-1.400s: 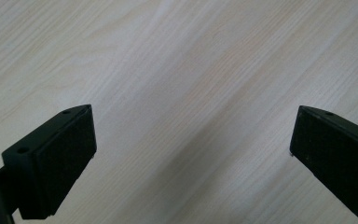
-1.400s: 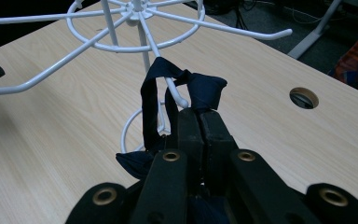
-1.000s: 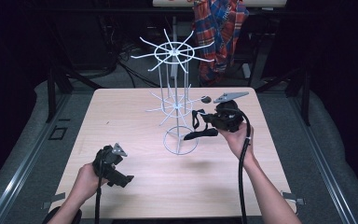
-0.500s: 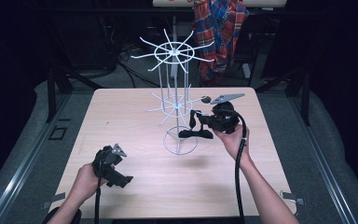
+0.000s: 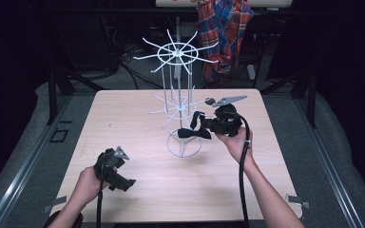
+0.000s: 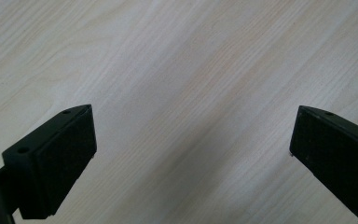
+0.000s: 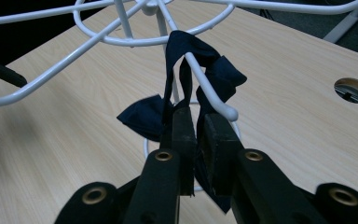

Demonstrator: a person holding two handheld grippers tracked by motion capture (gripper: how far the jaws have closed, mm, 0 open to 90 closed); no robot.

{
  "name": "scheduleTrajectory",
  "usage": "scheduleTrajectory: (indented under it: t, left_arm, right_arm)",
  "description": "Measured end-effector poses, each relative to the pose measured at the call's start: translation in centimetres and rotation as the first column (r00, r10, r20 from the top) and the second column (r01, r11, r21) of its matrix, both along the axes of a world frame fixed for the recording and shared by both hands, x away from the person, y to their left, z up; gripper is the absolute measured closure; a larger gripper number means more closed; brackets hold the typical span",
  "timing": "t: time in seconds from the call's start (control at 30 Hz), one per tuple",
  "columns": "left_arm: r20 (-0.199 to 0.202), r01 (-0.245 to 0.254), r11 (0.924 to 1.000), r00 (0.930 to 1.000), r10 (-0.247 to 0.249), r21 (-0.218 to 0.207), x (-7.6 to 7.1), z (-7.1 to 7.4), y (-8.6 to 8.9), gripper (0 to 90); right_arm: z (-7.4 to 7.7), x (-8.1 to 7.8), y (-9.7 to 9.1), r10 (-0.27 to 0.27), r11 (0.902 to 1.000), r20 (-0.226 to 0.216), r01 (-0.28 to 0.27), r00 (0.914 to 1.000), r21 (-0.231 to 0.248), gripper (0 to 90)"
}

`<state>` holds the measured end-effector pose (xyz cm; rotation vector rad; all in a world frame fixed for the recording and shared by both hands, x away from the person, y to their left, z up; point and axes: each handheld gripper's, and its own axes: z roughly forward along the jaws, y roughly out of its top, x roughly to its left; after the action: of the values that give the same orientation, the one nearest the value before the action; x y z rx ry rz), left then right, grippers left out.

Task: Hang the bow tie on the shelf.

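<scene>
- Cloth folds hide much of the dark bow tie [image 7: 186, 100]: in the right gripper view its strap is looped over a white prong of the wire rack [image 7: 121, 39], and part of it drops out of sight behind the jaws.
- Right hand-held gripper [image 7: 196, 135]: the jaws stand almost together with the tie's fabric pinched between the pads; they have just eased open slightly, yet the cloth is between them and pressed.
- From the high view the same right hand-held gripper [image 5: 196, 124] is beside the rack's lower ring of prongs, and the bow tie [image 5: 193, 133] hangs there, above the rack's round base.
- Left hand-held gripper [image 5: 123, 178]: it rests low at the near left of the desk [image 5: 123, 118]; in its own view the jaws stand wide apart with bare wood between them and nothing held.
- Count: two hand-held grippers, one bow tie, one wire rack [image 5: 178, 102] with two rings of prongs, one round hole [image 7: 353, 90] in the desk top.
- Checked shirt [image 5: 223, 33] hangs behind the desk; its top is cut off by the frame.
- Dark surroundings beyond the desk are hard to make out.
- Writing: none can be read on any item.
</scene>
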<state>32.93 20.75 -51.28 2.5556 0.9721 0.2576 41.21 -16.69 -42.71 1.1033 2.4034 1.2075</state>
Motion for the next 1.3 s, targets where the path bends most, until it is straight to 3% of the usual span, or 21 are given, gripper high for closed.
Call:
scheduleTrajectory:
  t: [0.17,0.33,0.57,0.67,1.0,1.3]
  left_arm:
    - [0.002,0.000,1.0000,1.0000,0.000,0.000,0.0,0.0,0.0,0.4]
    - [0.003,-0.002,1.0000,1.0000,0.002,-0.002,0.0,0.0,0.0,0.4]
    - [0.003,-0.004,1.0000,1.0000,0.004,-0.004,0.0,0.0,0.0,0.4]
    - [0.004,-0.005,1.0000,1.0000,0.005,-0.004,0.0,0.0,0.1,0.4]
    - [0.006,-0.005,1.0000,1.0000,0.005,-0.003,-0.1,0.1,0.1,0.4]
    - [0.008,-0.012,0.9999,0.9999,0.012,-0.006,-0.1,0.1,0.1,0.4]
  right_arm:
    - [0.0,-0.1,0.0,0.010,0.9999,-0.007,-0.010,0.9999,-0.004,75.1]
    - [0.2,-0.3,0.0,0.030,0.9994,-0.025,-0.030,0.9992,-0.016,58.6]
    - [0.4,-0.7,0.2,0.016,0.9968,-0.036,-0.019,0.9992,-0.078,41.1]
    - [0.5,-0.7,-0.1,0.007,0.9951,-0.060,-0.013,0.9982,-0.098,35.1]
    - [0.5,-1.3,-1.5,0.015,0.9940,-0.118,-0.027,0.9929,-0.106,24.5]
    - [-0.7,-3.1,-3.3,-0.026,0.9864,-0.157,0.000,0.9872,-0.164,16.7]
